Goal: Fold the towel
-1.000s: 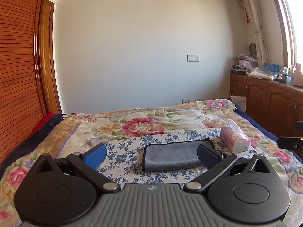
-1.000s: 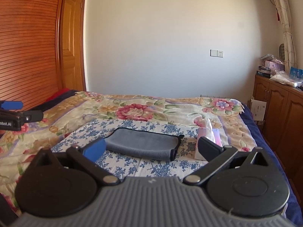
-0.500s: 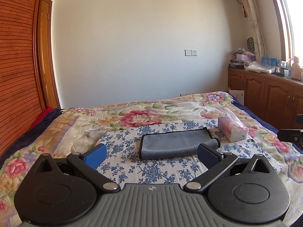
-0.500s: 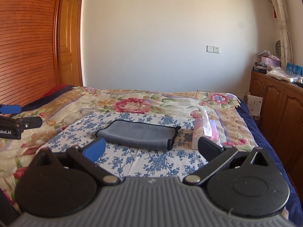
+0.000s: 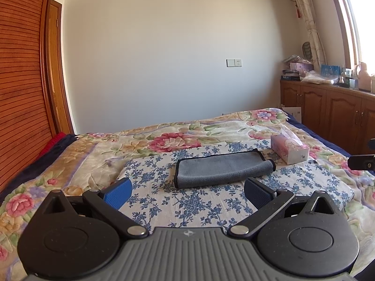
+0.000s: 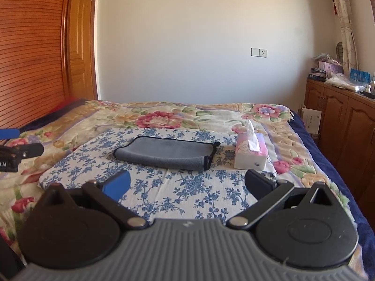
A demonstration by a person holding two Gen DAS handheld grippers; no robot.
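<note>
A grey towel with black trim lies folded into a long strip on a blue-flowered cloth on the bed; it also shows in the right wrist view. My left gripper is open and empty, held back from the towel's near edge. My right gripper is open and empty, also short of the towel. The left gripper's tip shows at the left edge of the right wrist view.
A pink tissue box stands right of the towel, also in the right wrist view. A floral bedspread covers the bed. Wooden cabinets line the right wall, a wooden wardrobe the left.
Both grippers have drawn back and risen from the towel, which now sits farther off in both views. Both stay open. The towel has not moved.
</note>
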